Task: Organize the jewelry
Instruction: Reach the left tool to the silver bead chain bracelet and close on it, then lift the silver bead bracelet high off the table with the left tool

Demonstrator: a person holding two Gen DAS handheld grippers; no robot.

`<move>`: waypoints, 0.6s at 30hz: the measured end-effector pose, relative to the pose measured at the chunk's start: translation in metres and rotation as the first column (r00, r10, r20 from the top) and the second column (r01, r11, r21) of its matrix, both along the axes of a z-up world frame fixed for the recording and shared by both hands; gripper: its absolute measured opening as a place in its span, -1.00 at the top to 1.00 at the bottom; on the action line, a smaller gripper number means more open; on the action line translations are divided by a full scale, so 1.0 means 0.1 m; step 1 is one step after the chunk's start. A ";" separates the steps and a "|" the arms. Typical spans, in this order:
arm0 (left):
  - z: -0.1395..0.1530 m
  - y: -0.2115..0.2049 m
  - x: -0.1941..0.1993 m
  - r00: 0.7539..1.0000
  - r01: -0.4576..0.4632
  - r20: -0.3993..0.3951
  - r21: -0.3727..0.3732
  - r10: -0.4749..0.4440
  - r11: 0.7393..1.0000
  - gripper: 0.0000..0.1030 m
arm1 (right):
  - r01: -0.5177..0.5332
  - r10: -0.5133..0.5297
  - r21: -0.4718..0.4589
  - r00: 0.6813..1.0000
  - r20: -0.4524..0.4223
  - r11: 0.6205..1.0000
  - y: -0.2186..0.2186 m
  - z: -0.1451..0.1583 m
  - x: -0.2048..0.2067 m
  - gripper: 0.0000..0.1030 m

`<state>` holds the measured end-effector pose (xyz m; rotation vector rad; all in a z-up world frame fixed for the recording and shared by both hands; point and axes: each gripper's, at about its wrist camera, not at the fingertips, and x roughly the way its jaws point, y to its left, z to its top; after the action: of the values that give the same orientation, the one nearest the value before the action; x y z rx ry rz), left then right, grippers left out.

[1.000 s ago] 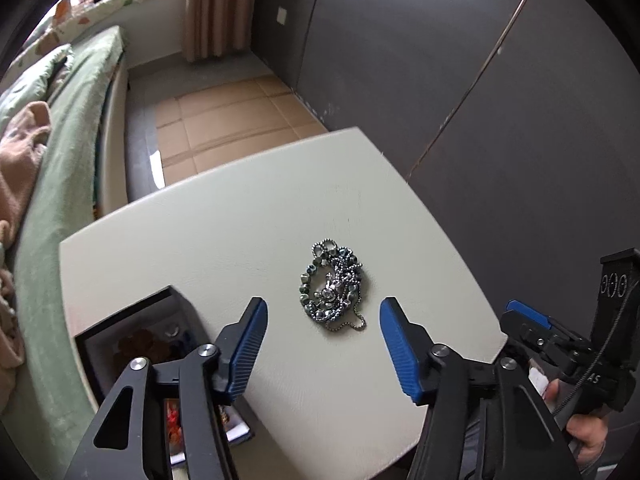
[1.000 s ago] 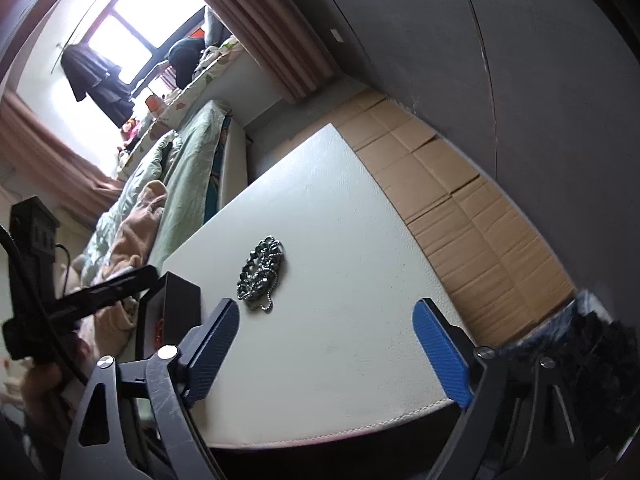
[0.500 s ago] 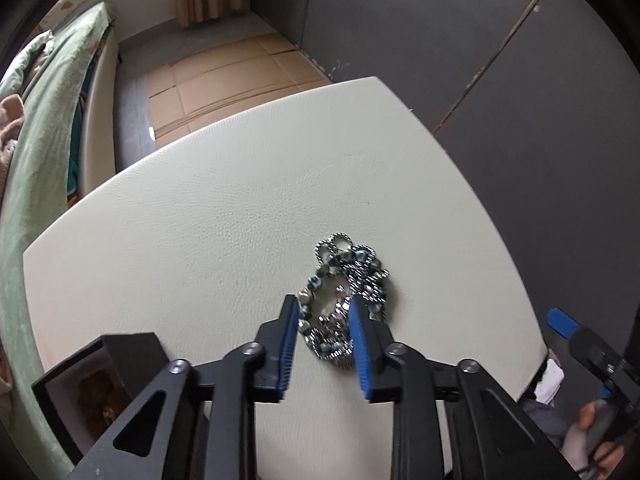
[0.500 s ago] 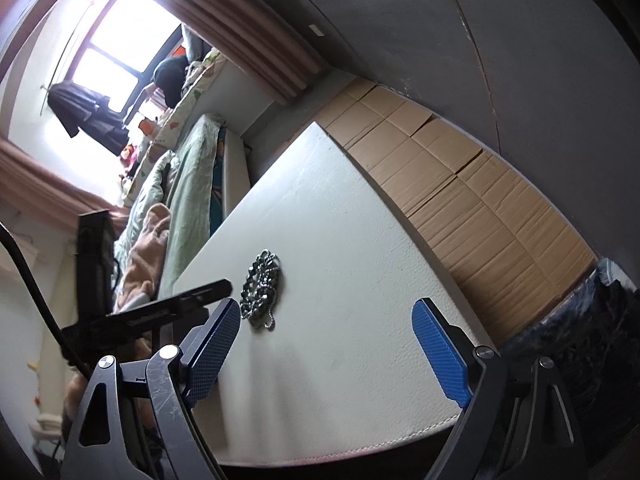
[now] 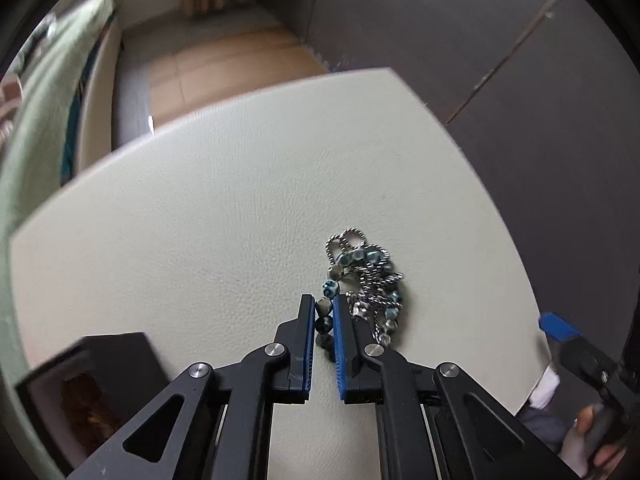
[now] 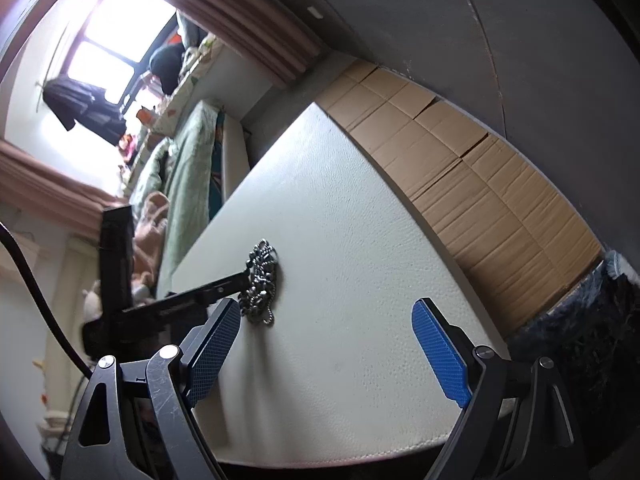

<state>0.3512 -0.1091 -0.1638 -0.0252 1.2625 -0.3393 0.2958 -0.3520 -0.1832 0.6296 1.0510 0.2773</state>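
A tangle of jewelry, silver chain and blue-grey beads, lies on the cream table. My left gripper is shut on the beaded strand at the pile's left side, with beads pinched between the blue pads. The pile also shows in the right wrist view, where the left gripper's black fingers reach it from the left. My right gripper is open and empty, above the table's near edge, apart from the pile. An open black jewelry box sits at the table's left front corner.
A bed with green bedding runs along the table's left side. Dark wall panels stand behind and to the right. Cardboard sheets cover the floor beyond the table's far edge.
My left gripper moved forward to the jewelry pile and closed from wide open onto the beaded strand. My right gripper stayed open and shifted only slightly.
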 end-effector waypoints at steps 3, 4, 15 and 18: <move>0.21 0.02 -0.11 1.000 0.015 0.018 -0.064 -0.014 0.998 0.83 | -0.005 0.005 0.007 1.000 0.000 1.000 0.02 0.00 0.00 -0.73; 0.29 0.02 -0.14 0.999 0.022 0.033 -0.072 -0.020 0.997 0.83 | -0.003 0.003 0.009 1.000 -0.002 1.000 0.00 -0.01 0.01 -0.73; 0.99 -0.03 -0.41 0.983 0.088 0.171 -0.143 -0.063 0.986 0.83 | -0.001 0.001 -0.004 1.000 -0.007 1.000 0.03 0.02 -0.03 -0.73; 1.13 0.01 -0.43 0.979 0.087 0.195 -0.160 -0.055 0.983 0.83 | -0.011 0.011 -0.003 1.000 -0.010 1.000 0.06 0.03 0.01 -0.73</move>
<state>0.3080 -0.1081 -0.0512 -0.0895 1.0448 -0.4977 0.2967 -0.3463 -0.1802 0.6233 1.0645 0.2823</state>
